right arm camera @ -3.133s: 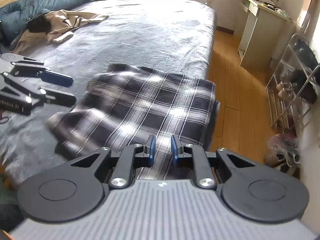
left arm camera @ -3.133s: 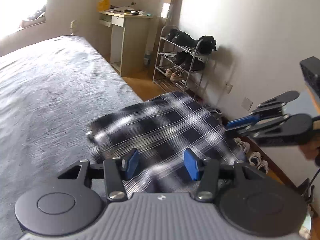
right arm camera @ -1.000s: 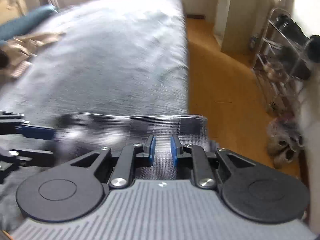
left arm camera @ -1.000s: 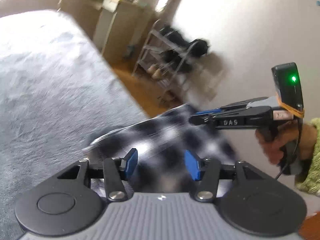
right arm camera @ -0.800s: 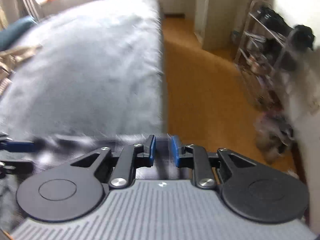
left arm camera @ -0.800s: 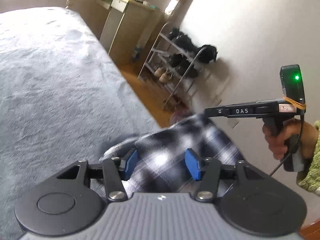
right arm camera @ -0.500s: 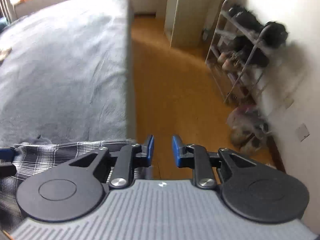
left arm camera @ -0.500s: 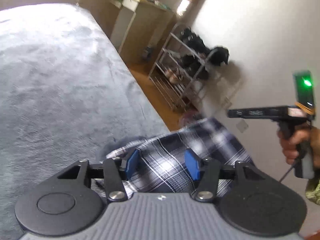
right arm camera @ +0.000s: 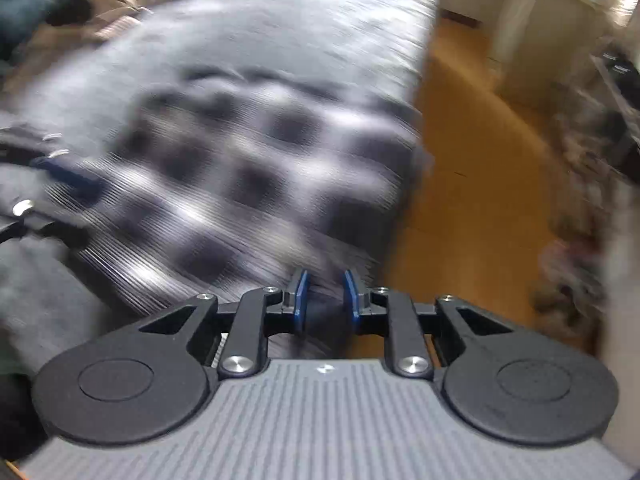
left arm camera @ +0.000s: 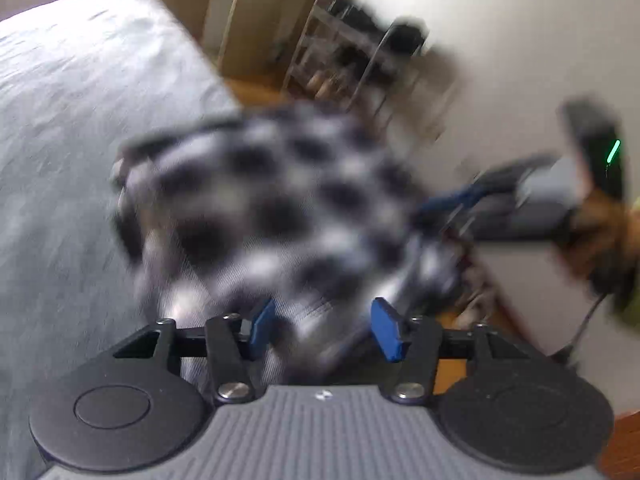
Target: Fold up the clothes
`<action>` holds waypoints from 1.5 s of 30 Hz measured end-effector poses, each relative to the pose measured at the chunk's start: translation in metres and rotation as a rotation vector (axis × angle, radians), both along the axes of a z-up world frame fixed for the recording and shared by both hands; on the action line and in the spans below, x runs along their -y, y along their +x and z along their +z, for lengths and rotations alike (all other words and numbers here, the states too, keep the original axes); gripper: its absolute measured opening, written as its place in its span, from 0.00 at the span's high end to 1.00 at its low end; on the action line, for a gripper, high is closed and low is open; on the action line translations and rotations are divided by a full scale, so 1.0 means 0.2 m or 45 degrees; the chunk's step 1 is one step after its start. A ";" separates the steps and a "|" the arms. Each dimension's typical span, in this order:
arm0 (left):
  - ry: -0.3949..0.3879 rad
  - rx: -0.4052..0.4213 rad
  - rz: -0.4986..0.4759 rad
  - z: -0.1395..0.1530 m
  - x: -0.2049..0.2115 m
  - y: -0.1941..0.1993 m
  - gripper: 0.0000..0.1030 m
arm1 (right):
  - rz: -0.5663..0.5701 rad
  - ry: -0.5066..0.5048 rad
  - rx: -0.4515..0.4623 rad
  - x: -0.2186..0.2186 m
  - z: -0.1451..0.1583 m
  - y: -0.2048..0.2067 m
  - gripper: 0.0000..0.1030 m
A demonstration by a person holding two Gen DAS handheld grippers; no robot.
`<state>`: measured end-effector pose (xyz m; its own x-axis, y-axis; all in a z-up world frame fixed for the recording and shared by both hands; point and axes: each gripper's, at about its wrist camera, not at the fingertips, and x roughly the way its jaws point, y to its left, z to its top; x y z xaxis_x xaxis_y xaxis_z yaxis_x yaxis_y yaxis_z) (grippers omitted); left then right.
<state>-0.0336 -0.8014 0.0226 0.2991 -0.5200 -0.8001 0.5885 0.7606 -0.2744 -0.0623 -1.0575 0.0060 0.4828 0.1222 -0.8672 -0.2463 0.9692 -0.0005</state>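
Note:
A dark blue and white plaid garment [left arm camera: 272, 208] lies folded at the near corner of the grey bed [left arm camera: 80, 120], blurred by motion. It also shows in the right wrist view [right arm camera: 240, 168]. My left gripper [left arm camera: 324, 330] is open, its blue pads wide apart just over the garment's near edge. My right gripper [right arm camera: 325, 300] has its pads a narrow gap apart at the garment's near edge by the bed's side; nothing shows between them. The right gripper also shows in the left wrist view [left arm camera: 460, 200], and the left gripper in the right wrist view [right arm camera: 52, 184].
A wood floor [right arm camera: 472, 184] runs along the bed's right side. A shoe rack [left arm camera: 352, 60] and a desk [left arm camera: 236, 12] stand by the white wall. A beige garment [right arm camera: 120, 4] and blue pillow lie at the bed's far end.
Both grippers swung back toward the bed and the plaid garment now lies spread in front of them. The views are motion-blurred. The left gripper stays open.

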 end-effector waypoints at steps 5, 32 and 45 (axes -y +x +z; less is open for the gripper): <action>-0.007 0.073 0.107 0.14 -0.04 -0.10 0.43 | -0.037 0.032 -0.039 -0.01 0.01 -0.11 0.79; 0.123 0.306 0.507 0.96 -0.11 -0.56 0.02 | -0.354 0.150 -0.055 -0.31 0.71 -0.66 0.27; 0.260 0.417 0.606 1.18 -0.06 -0.61 0.00 | -0.442 0.077 0.066 -0.40 0.90 -0.61 0.14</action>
